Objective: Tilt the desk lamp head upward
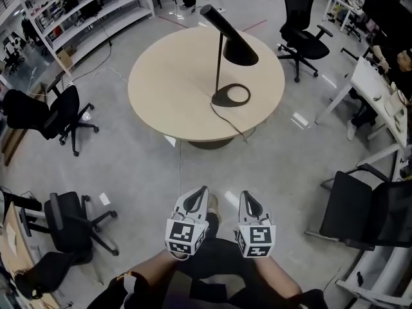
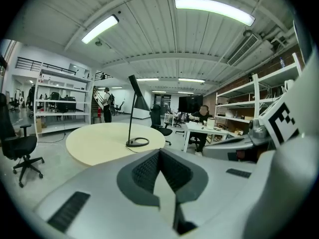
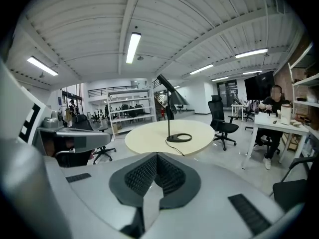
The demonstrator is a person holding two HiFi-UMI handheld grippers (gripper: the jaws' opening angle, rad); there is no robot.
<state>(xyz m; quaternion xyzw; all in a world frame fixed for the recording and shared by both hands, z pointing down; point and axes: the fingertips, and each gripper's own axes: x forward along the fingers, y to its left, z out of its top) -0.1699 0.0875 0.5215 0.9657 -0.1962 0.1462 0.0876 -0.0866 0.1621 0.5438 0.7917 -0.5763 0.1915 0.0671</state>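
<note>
A black desk lamp [image 1: 230,38] stands on a round beige table [image 1: 168,89], with a thin stem and a ring base [image 1: 232,95]. Its cone head slopes down toward the right. Both grippers are held low by the person's legs, well short of the table. The left gripper [image 1: 198,193] and the right gripper [image 1: 248,197] are side by side, both shut on nothing. The lamp [image 2: 133,101] is far ahead in the left gripper view, beyond the shut left gripper [image 2: 159,154]. In the right gripper view the lamp [image 3: 170,97] is likewise far beyond the shut right gripper [image 3: 157,156].
The lamp's cable [image 1: 234,127] runs off the table's near edge. Black office chairs stand at the left [image 1: 55,114], lower left [image 1: 67,227], far right [image 1: 306,37] and lower right [image 1: 364,211]. White shelving [image 1: 90,8] is at the back left, a white desk [image 1: 376,92] at the right.
</note>
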